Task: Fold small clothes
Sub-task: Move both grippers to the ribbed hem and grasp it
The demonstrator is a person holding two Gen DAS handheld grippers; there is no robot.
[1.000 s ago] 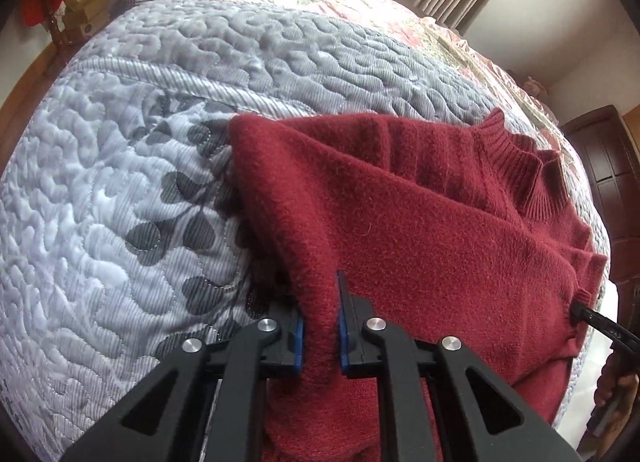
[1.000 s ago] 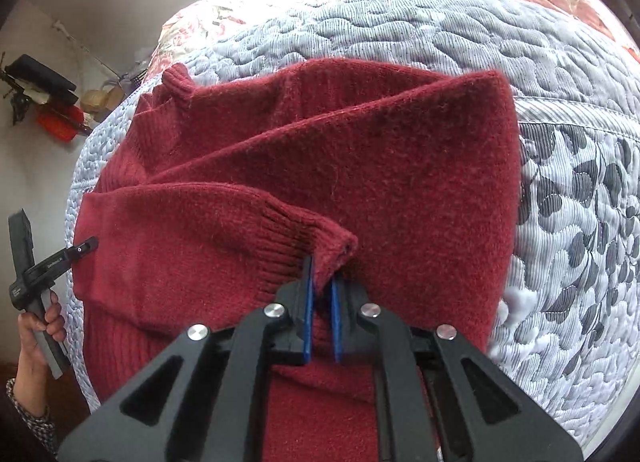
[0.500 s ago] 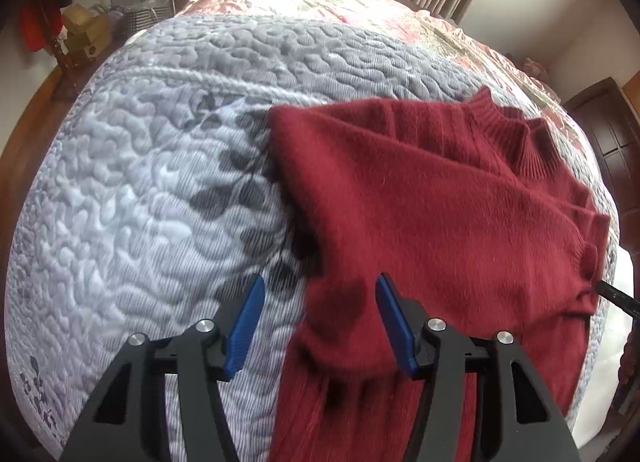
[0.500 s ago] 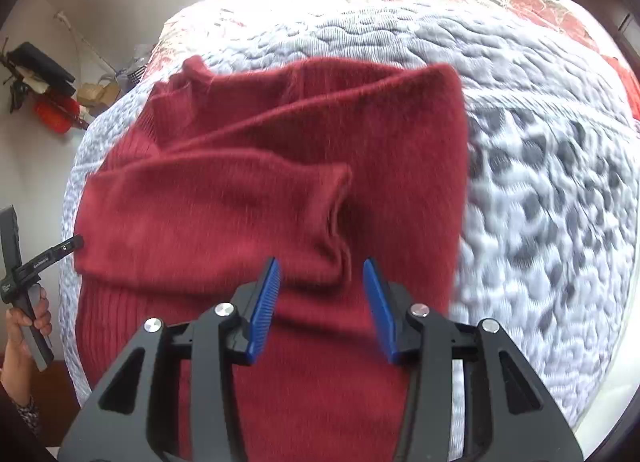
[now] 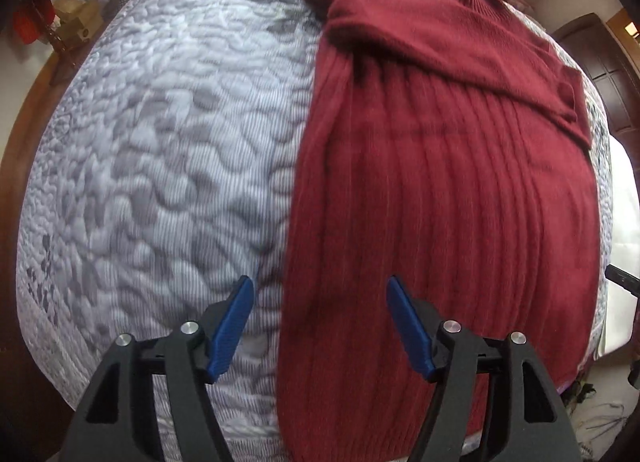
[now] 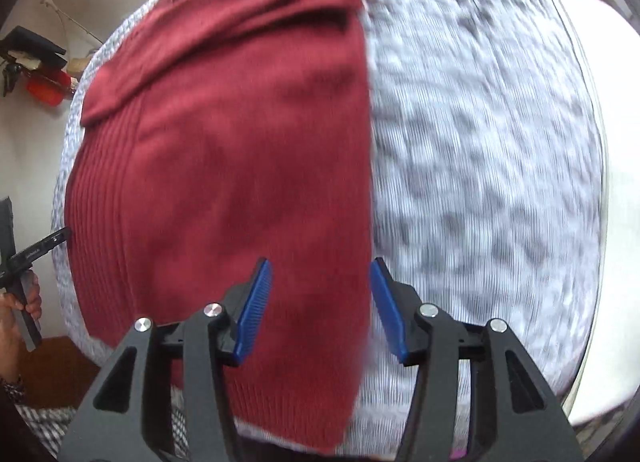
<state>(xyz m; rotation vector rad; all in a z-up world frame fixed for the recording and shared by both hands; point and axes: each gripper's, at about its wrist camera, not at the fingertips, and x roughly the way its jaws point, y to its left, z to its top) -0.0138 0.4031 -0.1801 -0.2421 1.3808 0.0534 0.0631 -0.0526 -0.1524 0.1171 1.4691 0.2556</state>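
My left tongs (image 5: 320, 326) hang wide and empty above the grey quilted bedspread (image 5: 160, 165), straddling the left edge of the dark red ribbed knit sweater (image 5: 440, 201), which lies flat on the bed with both sleeves folded across its chest near the collar. My right tongs (image 6: 320, 310) are just as wide and hold nothing, spanning the sweater's (image 6: 224, 165) right edge close to the hem. The sleeve folds look finished; next I would pinch both hem corners and carry them toward the collar, keeping the edges even.
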